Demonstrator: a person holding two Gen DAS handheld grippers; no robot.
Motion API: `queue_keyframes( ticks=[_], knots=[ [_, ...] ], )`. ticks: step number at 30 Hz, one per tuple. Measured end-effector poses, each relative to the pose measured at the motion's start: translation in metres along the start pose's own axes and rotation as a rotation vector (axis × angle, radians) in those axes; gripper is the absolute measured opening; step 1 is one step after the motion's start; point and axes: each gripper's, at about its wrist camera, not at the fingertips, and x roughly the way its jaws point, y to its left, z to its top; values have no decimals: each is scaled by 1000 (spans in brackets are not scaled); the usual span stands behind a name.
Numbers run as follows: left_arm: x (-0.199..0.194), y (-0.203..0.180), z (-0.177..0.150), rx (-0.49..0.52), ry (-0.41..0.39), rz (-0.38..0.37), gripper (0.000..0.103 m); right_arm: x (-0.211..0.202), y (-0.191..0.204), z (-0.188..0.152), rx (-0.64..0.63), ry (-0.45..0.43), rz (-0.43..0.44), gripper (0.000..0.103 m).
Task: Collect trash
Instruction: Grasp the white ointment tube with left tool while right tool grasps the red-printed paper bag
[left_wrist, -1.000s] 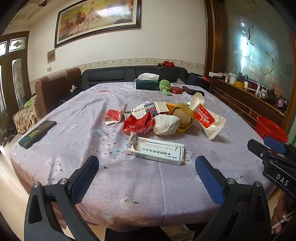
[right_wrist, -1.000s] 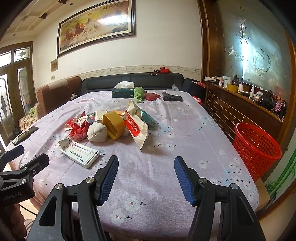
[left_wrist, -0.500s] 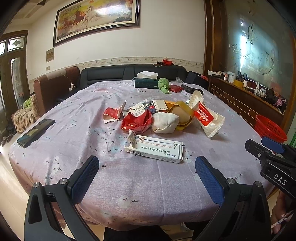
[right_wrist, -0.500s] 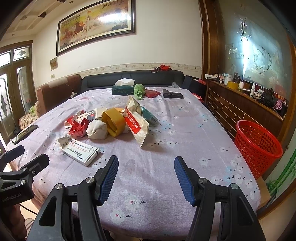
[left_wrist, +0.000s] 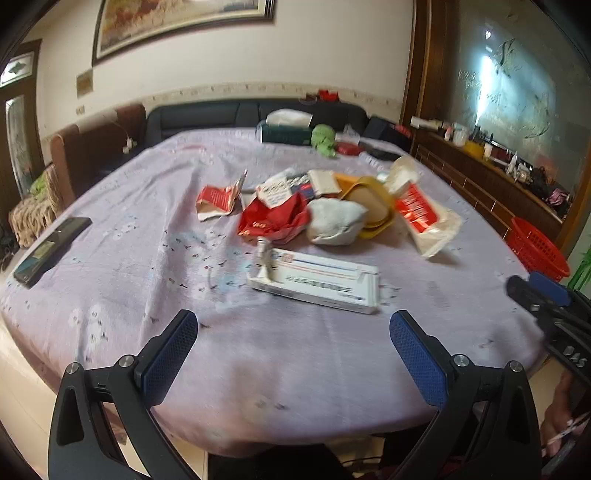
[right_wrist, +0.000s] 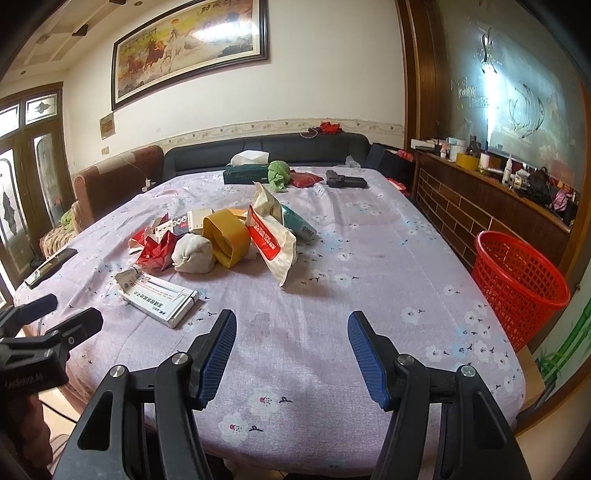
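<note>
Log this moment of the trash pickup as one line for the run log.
stage: approach | left gripper: open, empty | right gripper: open, empty | nearest trash: white carton on table | bin: red basket beside table
</note>
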Motion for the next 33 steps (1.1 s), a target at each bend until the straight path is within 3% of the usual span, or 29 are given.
queue_keyframes(
  ticks=[6, 10, 14, 16, 18, 22, 25, 29, 30, 32, 33],
  knots=[
    [30, 26, 22, -49, 47, -24, 100, 12, -6, 11, 8, 32, 52, 67],
    [53, 28, 35, -38, 91, -47, 73, 23, -6, 22, 1, 49, 99, 67],
    [74, 26, 42, -30, 133, -57, 61, 36, -11, 41, 8, 62, 151, 67],
    [82, 24, 44, -23, 156, -68, 42, 45, -13, 54, -5, 71, 177, 67],
    [89, 23, 46, -17, 176, -64, 32, 55, -12, 63, -23, 84, 206, 67],
    [93, 21, 49, -9, 174, -80, 21, 85, -9, 76, -61, 112, 213, 67],
    [93, 21, 49, -2, 165, -71, 20, 110, -12, 82, -54, 141, 206, 67],
    [93, 23, 48, -7, 164, -77, 20, 145, -9, 86, -28, 216, 242, 56],
    [93, 24, 48, -6, 163, -81, 20, 151, -6, 84, -30, 233, 241, 42],
    [93, 24, 47, -3, 161, -85, 19, 153, -2, 80, -31, 235, 231, 27],
    [92, 24, 47, -2, 158, -85, 14, 149, -2, 79, -28, 215, 232, 22]
  ],
)
